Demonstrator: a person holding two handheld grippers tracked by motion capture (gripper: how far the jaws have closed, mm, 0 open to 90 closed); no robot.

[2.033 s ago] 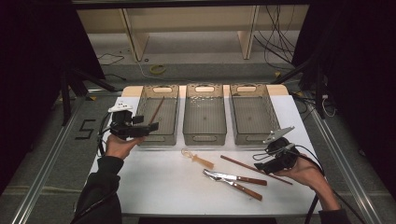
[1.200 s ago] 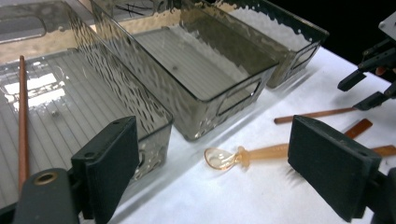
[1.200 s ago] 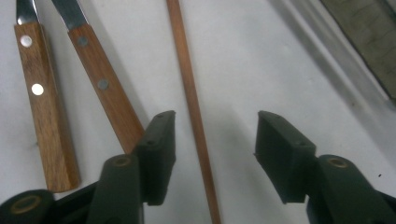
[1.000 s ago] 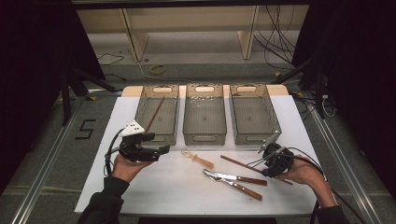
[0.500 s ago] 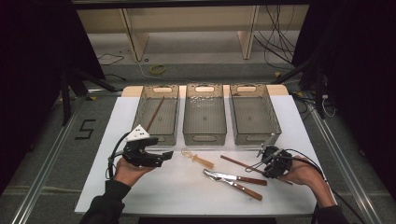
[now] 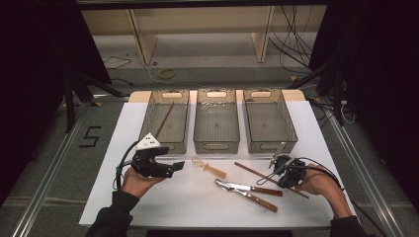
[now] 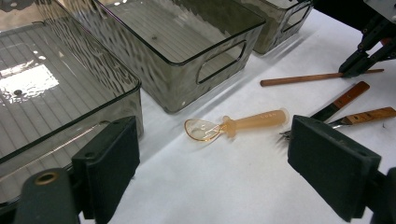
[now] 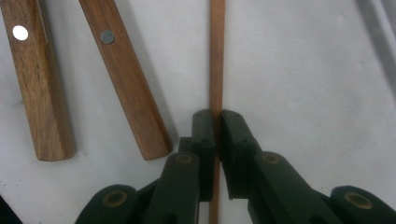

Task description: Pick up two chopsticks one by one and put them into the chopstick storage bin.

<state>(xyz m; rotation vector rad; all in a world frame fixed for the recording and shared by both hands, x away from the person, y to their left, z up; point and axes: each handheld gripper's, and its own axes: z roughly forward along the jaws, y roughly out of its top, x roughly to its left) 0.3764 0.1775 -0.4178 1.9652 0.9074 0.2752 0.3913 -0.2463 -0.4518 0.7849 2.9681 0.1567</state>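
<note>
- Right gripper (image 6: 277,169) down on the white mat (image 6: 321,143), jaws pinched on a chopstick (image 8: 216,56); just been closing, stick squarely between the pads.
- Grip taken toward the near end, likely so the long free part swings clear of the cutlery on lifting.
- Chopstick flat on the mat, in front of the right bin (image 6: 269,118), just beside two wood-handled pieces, knife (image 6: 247,188) and fork (image 6: 254,198).
- Left gripper (image 7: 212,154) held low over the mat, jaws wide apart, nothing between them; aimed at the amber spoon (image 7: 236,127), probably the next pick.
- Spoon lying in front of the middle bin (image 6: 216,118), apart from everything.
- Another chopstick (image 6: 164,120) leaning in the left bin (image 6: 148,123); looks like sorting by kind, so the held stick probably belongs there.
- Middle and right bins bare inside.
</note>
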